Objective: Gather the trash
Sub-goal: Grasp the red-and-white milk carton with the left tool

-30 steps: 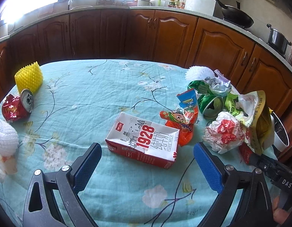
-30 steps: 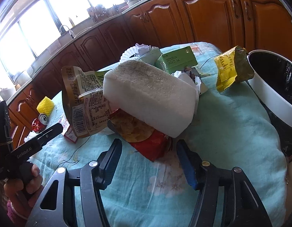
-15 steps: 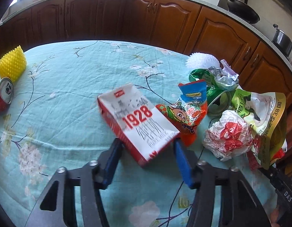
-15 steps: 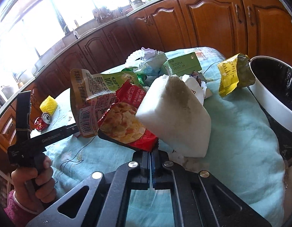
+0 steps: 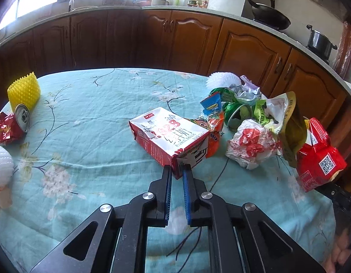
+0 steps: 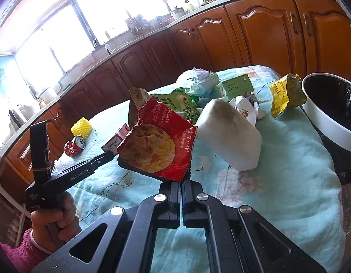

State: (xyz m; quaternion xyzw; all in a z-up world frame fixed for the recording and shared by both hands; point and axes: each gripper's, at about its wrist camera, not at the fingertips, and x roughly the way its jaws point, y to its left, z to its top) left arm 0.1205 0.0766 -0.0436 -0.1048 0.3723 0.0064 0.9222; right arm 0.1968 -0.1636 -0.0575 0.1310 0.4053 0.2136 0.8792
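The right gripper [image 6: 181, 183], pinching the red chip bag [image 6: 156, 146], sits lower-centre with the bin [image 6: 323, 122] upper right, while the left gripper [image 5: 177, 175] clamps the milk carton [image 5: 169, 137].

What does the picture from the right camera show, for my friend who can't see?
The right gripper is shut on the bottom corner of a torn red chip bag, lifted above a table with a light blue flowered cloth. Behind the bag lie a white block and other wrappers, and a white bin with a black liner stands at the right.
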